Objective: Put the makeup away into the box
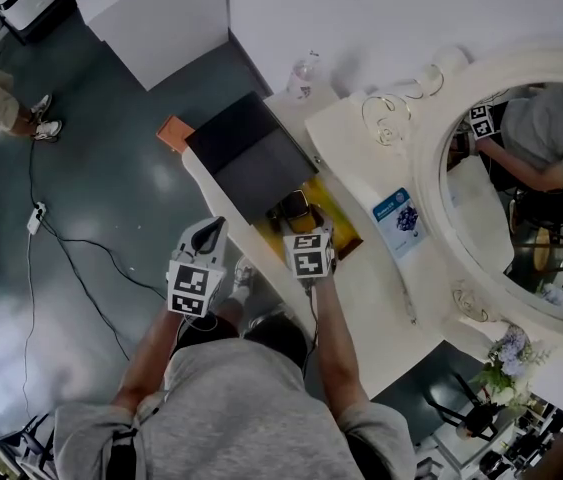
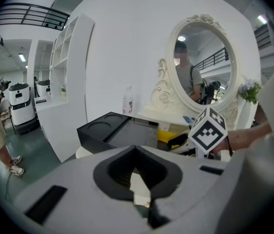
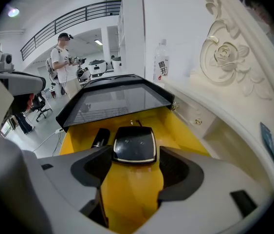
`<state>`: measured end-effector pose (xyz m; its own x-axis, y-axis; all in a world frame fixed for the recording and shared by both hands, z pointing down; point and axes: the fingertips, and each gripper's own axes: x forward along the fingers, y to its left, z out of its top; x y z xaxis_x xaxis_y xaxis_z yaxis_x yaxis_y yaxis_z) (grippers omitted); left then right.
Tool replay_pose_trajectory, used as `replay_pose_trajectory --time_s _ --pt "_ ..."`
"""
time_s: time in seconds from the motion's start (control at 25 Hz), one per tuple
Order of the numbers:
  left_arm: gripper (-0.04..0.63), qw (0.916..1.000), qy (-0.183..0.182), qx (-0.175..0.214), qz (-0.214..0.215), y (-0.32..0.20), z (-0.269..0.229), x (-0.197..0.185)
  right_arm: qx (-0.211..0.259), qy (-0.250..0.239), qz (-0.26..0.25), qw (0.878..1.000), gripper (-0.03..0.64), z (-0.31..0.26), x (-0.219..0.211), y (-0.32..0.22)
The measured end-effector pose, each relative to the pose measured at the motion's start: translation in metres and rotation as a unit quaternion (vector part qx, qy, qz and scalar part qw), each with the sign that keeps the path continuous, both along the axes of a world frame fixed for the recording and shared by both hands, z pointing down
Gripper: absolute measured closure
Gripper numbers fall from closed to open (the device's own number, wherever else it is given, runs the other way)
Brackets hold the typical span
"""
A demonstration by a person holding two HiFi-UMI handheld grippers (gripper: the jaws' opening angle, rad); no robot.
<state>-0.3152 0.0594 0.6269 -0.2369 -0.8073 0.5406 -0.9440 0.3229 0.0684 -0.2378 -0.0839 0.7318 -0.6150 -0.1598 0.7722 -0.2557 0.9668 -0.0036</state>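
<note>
Fingers (image 3: 181, 172) of right gripper (image 3: 133, 172) are standing apart just behind glossy black square compact (image 3: 135, 144) in yellow-lined box (image 3: 188, 130); left gripper (image 2: 137, 173) is resting closed, empty.

Grey short-sleeved T-shirt (image 1: 246, 418) — 2 black-white marker cubes (image 1: 189, 288) (image 1: 308, 255).

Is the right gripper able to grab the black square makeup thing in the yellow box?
Probably yes. The right gripper hangs open just short of the black compact, which lies in the yellow box. The lid stands tipped back, and nothing lies between them.
</note>
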Motion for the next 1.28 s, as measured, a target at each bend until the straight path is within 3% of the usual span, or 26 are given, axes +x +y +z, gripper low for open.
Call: replay_pose_trajectory --time_s 0.32,0.64,0.88,1.28 --pt "0.595 0.9991 -0.02 0.027 0.024 -0.021 -0.03 0.005 0.02 -0.056 0.041 0.997 0.316 -0.056 0.012 -0.013" --pt "0.595 0.9915 -0.048 0.079 0.092 -0.072 -0.079 0.038 0.075 -0.138 0.113 0.981 0.316 -0.141 0.063 -0.046" --pt "0.595 0.9764 -0.065 0.115 0.17 -0.118 -0.119 0.084 0.125 -0.198 0.182 0.955 0.33 -0.205 0.125 -0.068" --pt "0.595 0.9422 -0.07 0.148 0.292 -0.168 -0.154 0.179 0.19 -0.231 0.309 0.903 0.481 -0.246 0.241 -0.077"
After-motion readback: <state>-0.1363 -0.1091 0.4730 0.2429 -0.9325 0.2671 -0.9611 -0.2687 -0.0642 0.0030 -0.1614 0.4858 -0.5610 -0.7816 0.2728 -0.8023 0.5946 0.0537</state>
